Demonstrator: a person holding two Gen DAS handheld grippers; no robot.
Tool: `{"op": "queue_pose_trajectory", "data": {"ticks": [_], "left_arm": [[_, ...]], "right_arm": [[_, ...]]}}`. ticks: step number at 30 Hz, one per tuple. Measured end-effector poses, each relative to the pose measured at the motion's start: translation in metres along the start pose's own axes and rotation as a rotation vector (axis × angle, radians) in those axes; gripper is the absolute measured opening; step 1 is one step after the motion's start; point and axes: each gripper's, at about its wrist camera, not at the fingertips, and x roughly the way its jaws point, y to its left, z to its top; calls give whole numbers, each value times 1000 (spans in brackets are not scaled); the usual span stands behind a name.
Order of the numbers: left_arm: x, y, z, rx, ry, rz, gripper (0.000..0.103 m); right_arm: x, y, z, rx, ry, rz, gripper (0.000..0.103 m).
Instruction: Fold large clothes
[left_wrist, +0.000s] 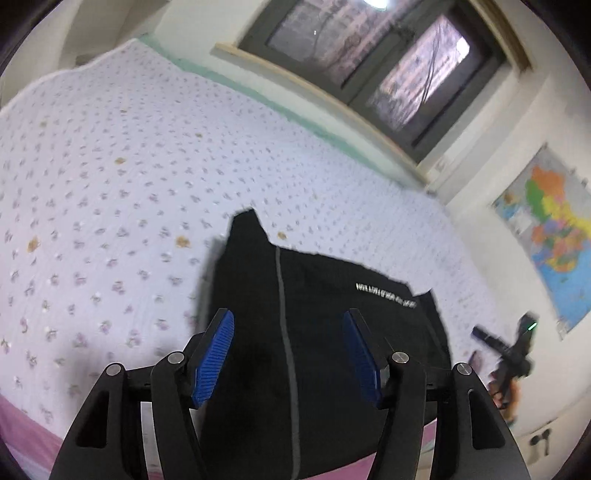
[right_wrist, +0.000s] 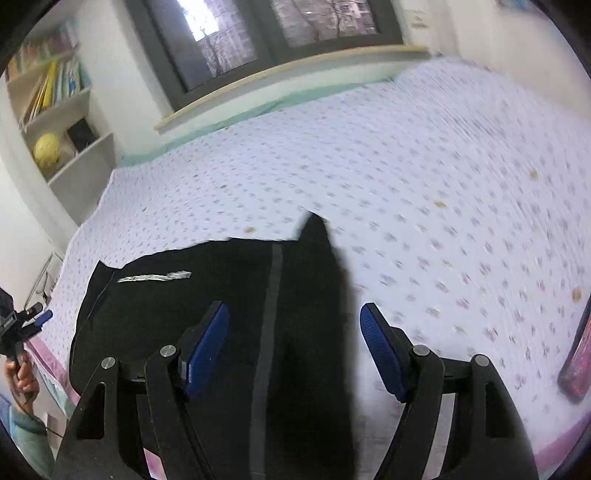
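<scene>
A black garment (left_wrist: 317, 317) with a grey stripe and small white lettering lies folded on the flowered bedsheet (left_wrist: 110, 184), near the bed's front edge. My left gripper (left_wrist: 288, 354) is open above it, holding nothing. In the right wrist view the same garment (right_wrist: 221, 295) lies below my right gripper (right_wrist: 295, 350), which is open and empty, its right finger (right_wrist: 384, 354) over bare sheet (right_wrist: 406, 166). The other gripper shows at the right edge of the left wrist view (left_wrist: 509, 350) and at the left edge of the right wrist view (right_wrist: 18, 325).
A window (left_wrist: 369, 55) and sill run along the far side of the bed. A map (left_wrist: 554, 236) hangs on the wall. A bookshelf (right_wrist: 55, 103) stands at the left. A dark flat object (right_wrist: 580, 354) lies on the sheet at the right edge.
</scene>
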Motion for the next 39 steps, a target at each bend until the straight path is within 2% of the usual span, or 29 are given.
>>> {"op": "queue_pose_trajectory", "data": {"ticks": [2,4,6,7,8,10,13,16,17,19,21,22,23,25,27,29,33,37,39], "left_arm": [[33,-15,-1,4,43,-13,64],[64,-2,0,-5,95,-8,64],[109,4,-8,-22,203,21,63],[127,9,-13,-29,248,40,63],[136,12,-16,-26,252,51,63],[141,16,-16,-32,249,49,63],[134,11,-13,0,228,51,63],[109,-6,-20,91,171,93,63],[92,-14,-27,120,133,73,63],[58,-29,-38,147,51,38,64],[41,-35,-49,159,-3,18,65],[43,-34,-53,154,1,43,65],[52,-31,-55,140,31,83,65],[86,-20,-62,112,129,143,65],[106,-17,-64,108,144,195,65],[107,-21,-59,111,145,220,66],[101,-30,-57,138,113,250,66],[76,-52,-55,242,32,397,66],[60,-66,-49,282,-28,439,66]], "right_arm": [[21,31,11,-51,41,-4,77],[56,52,18,-72,101,-50,77],[110,69,8,-93,220,-152,77],[136,67,0,-76,303,-155,77],[154,74,-5,-51,330,-141,77],[164,62,-15,-2,293,-116,76],[154,52,-16,36,272,-96,76],[118,46,-20,23,245,-87,74],[105,47,-22,5,224,-86,74],[58,54,-32,-100,112,-149,76],[38,57,-43,-179,56,-235,86],[39,54,-48,-197,60,-263,86],[50,47,-56,-203,105,-271,86],[78,37,-68,-203,185,-256,86],[93,28,-76,-193,156,-243,88],[89,25,-79,-182,122,-248,88],[82,16,-81,-168,73,-250,88],[71,16,-77,-133,42,-252,88],[55,16,-72,-112,8,-240,88]]}}
